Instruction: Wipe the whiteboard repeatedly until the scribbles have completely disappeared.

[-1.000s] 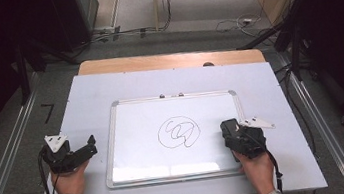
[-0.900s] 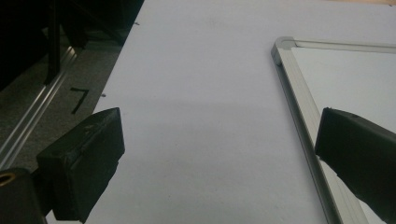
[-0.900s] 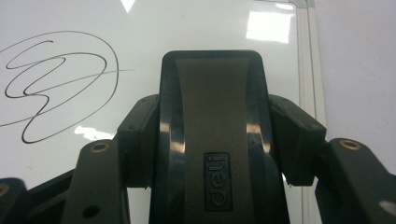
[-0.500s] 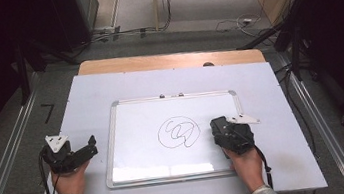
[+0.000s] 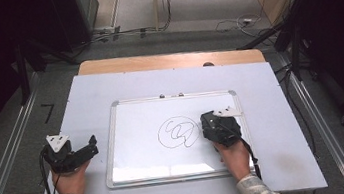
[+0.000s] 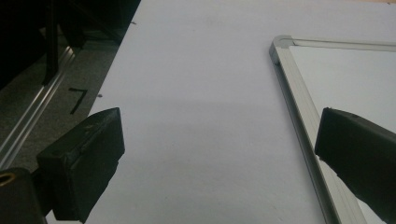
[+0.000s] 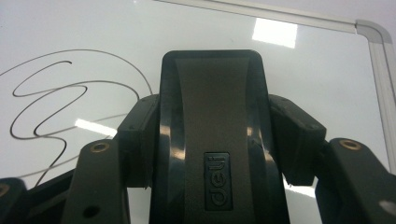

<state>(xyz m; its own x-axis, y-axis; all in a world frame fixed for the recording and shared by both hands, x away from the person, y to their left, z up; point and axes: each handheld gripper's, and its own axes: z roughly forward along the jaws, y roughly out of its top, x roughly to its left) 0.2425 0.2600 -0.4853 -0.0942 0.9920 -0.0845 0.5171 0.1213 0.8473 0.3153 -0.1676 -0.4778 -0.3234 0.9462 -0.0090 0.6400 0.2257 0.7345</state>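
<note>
On the white board with the aluminium frame, beside the black scribble, the right gripper clamped a black plastic eraser block by its stiff, light, probably slippery sides, while the left gripper rested wide open on the desk.
</note>
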